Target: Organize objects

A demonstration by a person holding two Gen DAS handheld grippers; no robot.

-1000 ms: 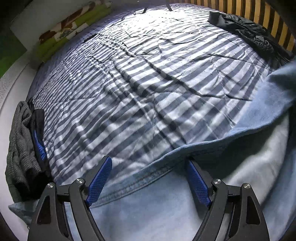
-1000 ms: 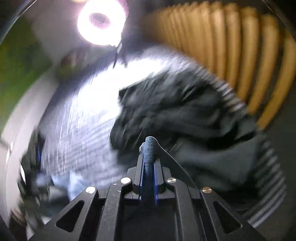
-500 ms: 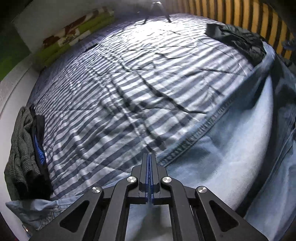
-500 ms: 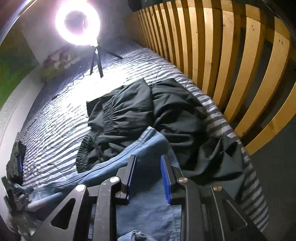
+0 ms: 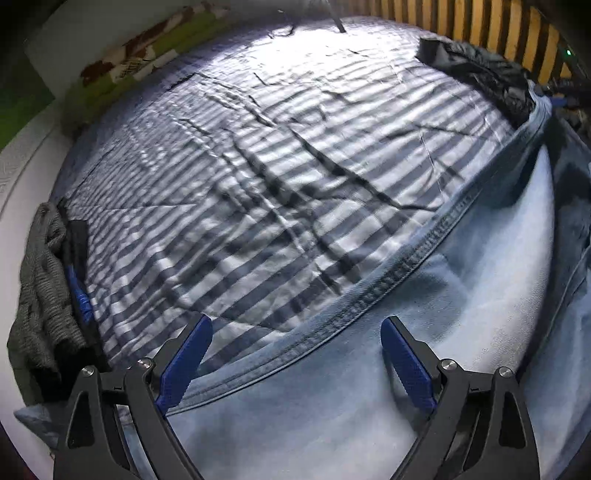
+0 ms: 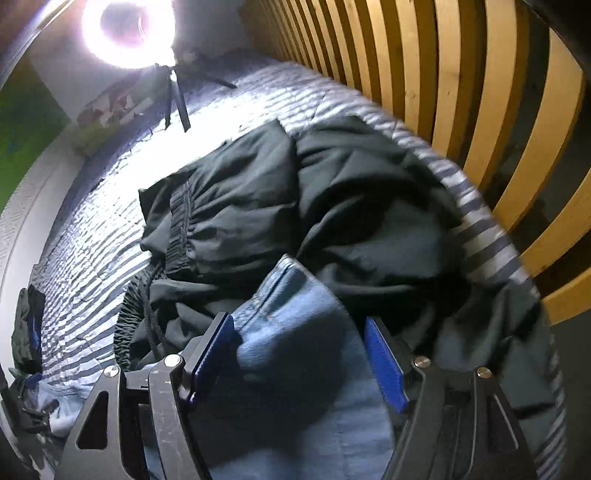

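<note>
Light blue jeans (image 5: 480, 295) lie stretched across the striped bedsheet (image 5: 258, 184), their stitched edge running diagonally. My left gripper (image 5: 295, 325) hovers over that edge with its jaws opening wide, nothing pressed between the pads. In the right wrist view the far end of the jeans (image 6: 291, 354) rests on a crumpled black garment (image 6: 258, 206). My right gripper (image 6: 297, 321) straddles this end. Its jaws are opening, the denim lies loose between them, and the right pad stands off it.
A grey knit garment with dark clothes (image 5: 40, 295) is piled at the bed's left edge. Yellow wooden slats (image 6: 461, 92) run along the right side. A ring light on a tripod (image 6: 127, 29) stands on the far end of the bed, near green patterned bedding (image 5: 147, 59).
The left gripper closed over the jeans' edge half a second ago and has opened wide again. The right gripper came down over the black garment and spread its jaws, letting go of the denim.
</note>
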